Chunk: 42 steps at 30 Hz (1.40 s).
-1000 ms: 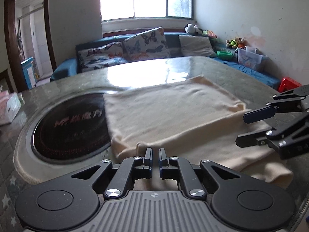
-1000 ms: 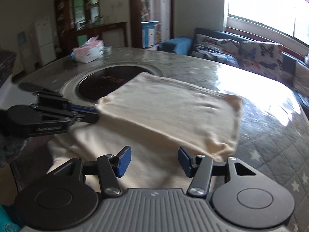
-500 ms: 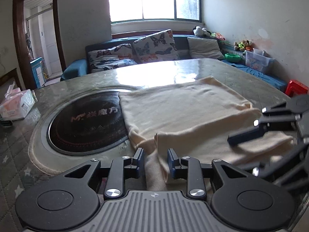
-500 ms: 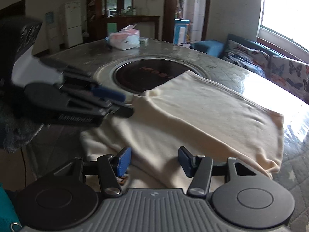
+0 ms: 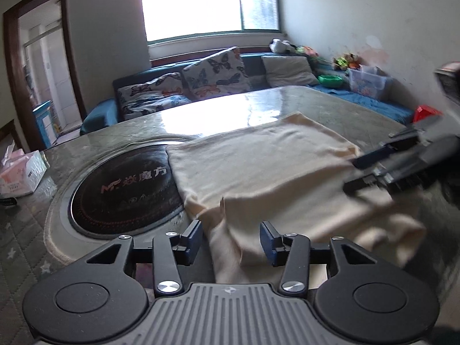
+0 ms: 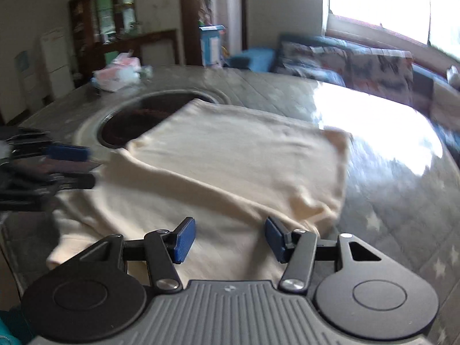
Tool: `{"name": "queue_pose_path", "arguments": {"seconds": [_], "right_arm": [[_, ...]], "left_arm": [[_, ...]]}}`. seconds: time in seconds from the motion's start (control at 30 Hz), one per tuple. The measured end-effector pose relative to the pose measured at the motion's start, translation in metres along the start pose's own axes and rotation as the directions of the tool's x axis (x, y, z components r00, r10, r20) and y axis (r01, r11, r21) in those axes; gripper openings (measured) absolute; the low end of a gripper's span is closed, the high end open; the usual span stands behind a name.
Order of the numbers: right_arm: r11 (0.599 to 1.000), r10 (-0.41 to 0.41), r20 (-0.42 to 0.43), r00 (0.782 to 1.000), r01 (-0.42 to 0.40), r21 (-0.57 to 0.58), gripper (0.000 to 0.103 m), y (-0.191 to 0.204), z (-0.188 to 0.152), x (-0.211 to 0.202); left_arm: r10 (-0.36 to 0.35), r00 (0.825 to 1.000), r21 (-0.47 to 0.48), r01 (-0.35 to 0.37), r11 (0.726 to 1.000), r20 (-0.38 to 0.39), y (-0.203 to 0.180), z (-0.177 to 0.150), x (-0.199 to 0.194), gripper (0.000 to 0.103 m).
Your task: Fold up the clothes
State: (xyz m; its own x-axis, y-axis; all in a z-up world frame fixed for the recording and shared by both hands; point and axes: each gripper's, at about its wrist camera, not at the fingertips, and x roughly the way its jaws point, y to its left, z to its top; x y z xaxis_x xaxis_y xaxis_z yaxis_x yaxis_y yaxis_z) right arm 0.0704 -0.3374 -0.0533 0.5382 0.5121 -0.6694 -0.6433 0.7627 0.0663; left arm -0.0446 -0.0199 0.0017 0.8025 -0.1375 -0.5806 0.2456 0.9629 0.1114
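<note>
- Left wrist view: the left gripper [image 5: 230, 240] has just been opening; its jaws stand apart, a fold of the cream cloth [image 5: 258, 166] loose between them, on the table [image 5: 258, 100] beside the round cooktop [image 5: 123, 189].
- Right wrist view: the right gripper [image 6: 228, 240] is released above the cloth's near edge, seemingly not touching; the picture is blurred.

Our right gripper [image 6: 228, 238] hangs with jaws apart over the near edge of the cream garment [image 6: 230, 161], gripping nothing. The garment lies folded on the table [image 6: 388, 195], its far corner overlapping the dark round inset [image 6: 138, 120]. Our left gripper [image 6: 72, 166] shows blurred at the garment's left edge.
</note>
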Motion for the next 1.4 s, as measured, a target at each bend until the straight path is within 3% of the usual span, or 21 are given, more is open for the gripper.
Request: {"name": "queue_pose_path", "arguments": {"seconds": [0.2, 0.3, 0.47, 0.63, 0.77, 1.07, 1.3, 1.4], "right_arm": [[0.999, 0.011, 0.04, 0.999, -0.013, 0.05, 0.055, -0.014, -0.004, -0.015], [0.997, 0.001, 0.013, 1.0, -0.002, 0.078, 0.055, -0.023, -0.01, -0.01], [0.998, -0.006, 0.038, 0.999, 0.004, 0.057, 0.055, -0.018, -0.009, -0.02], [0.997, -0.068, 0.049, 0.997, 0.066, 0.028, 0.055, -0.022, -0.003, -0.03], [0.996, -0.07, 0.062, 0.996, 0.067, 0.059, 0.055, -0.032, 0.005, -0.025], [0.991, -0.05, 0.016, 0.999, 0.047, 0.124, 0.055, -0.051, 0.016, 0.03], [0.989, -0.085, 0.024, 0.996, 0.081, 0.127, 0.055, -0.058, 0.01, 0.007], [0.993, -0.095, 0.02, 0.995, 0.094, 0.069, 0.056, -0.05, 0.003, -0.014]], "left_arm": [[-0.074, 0.997, 0.138, 0.074, 0.988, -0.001, -0.008, -0.018, -0.033, 0.053], [-0.116, 0.993, 0.192, 0.115, 0.975, -0.004, -0.02, -0.025, -0.039, 0.054], [-0.127, 0.992, 0.288, 0.122, 0.95, -0.002, -0.043, -0.033, -0.036, 0.054], [-0.135, 0.991, 0.299, 0.128, 0.946, 0.003, -0.05, -0.034, -0.028, 0.054], [-0.141, 0.99, 0.295, 0.135, 0.946, -0.001, -0.053, -0.034, -0.026, 0.054], [-0.152, 0.988, 0.323, 0.14, 0.936, 0.014, -0.058, -0.036, -0.024, 0.054], [-0.181, 0.983, 0.34, 0.16, 0.927, 0.031, -0.061, -0.035, -0.02, 0.054], [-0.186, 0.982, 0.348, 0.161, 0.924, 0.04, -0.063, -0.034, -0.019, 0.053]]}}
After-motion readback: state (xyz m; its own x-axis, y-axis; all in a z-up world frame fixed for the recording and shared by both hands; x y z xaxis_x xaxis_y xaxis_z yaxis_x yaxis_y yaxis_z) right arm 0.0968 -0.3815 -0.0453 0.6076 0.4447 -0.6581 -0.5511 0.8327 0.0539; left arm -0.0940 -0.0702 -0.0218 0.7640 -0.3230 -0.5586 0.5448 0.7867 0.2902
